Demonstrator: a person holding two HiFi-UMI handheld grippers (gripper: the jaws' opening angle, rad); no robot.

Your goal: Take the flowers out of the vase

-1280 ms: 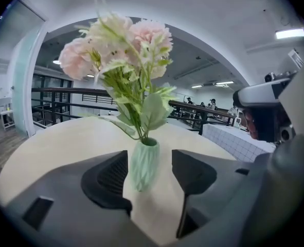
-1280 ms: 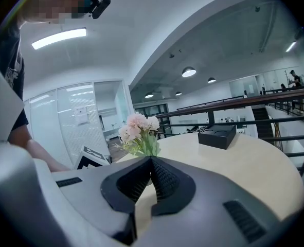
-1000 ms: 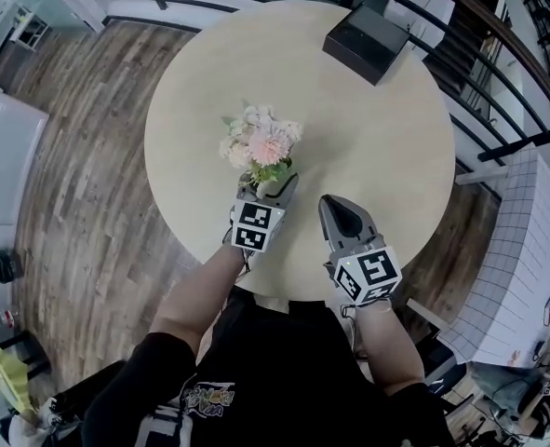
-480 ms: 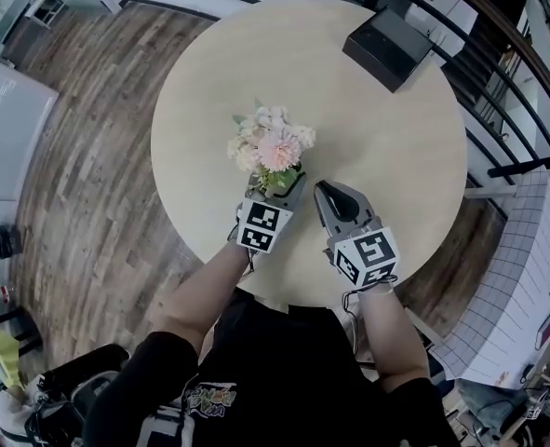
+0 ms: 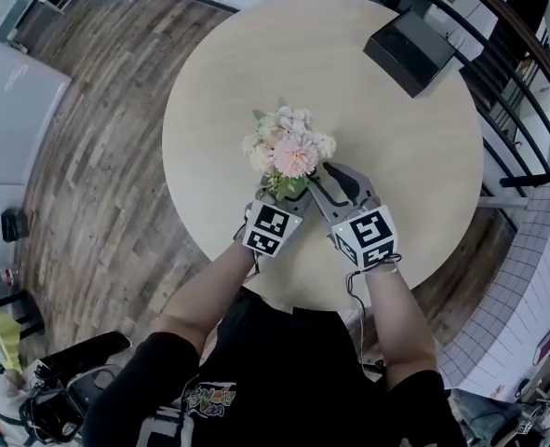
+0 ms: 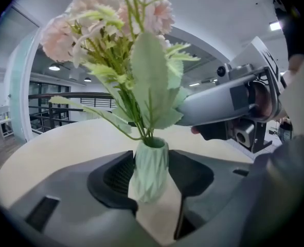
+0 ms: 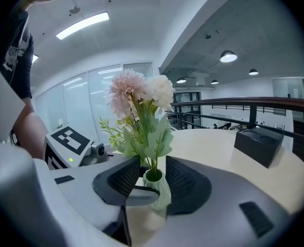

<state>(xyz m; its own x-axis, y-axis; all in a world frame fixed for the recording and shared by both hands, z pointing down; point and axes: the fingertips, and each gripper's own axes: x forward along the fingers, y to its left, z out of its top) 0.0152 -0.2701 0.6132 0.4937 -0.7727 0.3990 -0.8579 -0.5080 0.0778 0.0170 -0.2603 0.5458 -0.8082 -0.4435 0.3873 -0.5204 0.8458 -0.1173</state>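
A pale green ribbed vase (image 6: 149, 171) stands on the round beige table (image 5: 368, 119) and holds pink and cream flowers (image 5: 288, 147) with green leaves. My left gripper (image 5: 282, 194) has the vase between its jaws, which are closing, and both pads lie against its sides. My right gripper (image 7: 153, 174) comes in from the right at the vase's neck. Its jaws are opening, with the green stems (image 7: 150, 161) between them untouched. In the head view the blooms hide the vase almost fully.
A black box (image 5: 414, 52) sits at the table's far right edge. A dark railing (image 5: 498, 35) curves behind the table, over wood flooring (image 5: 88, 156). The person's arms reach in from the table's near edge.
My right gripper has moved forward and left up to the flowers, and its jaws, shut before, have opened. The left gripper has stayed at the vase.
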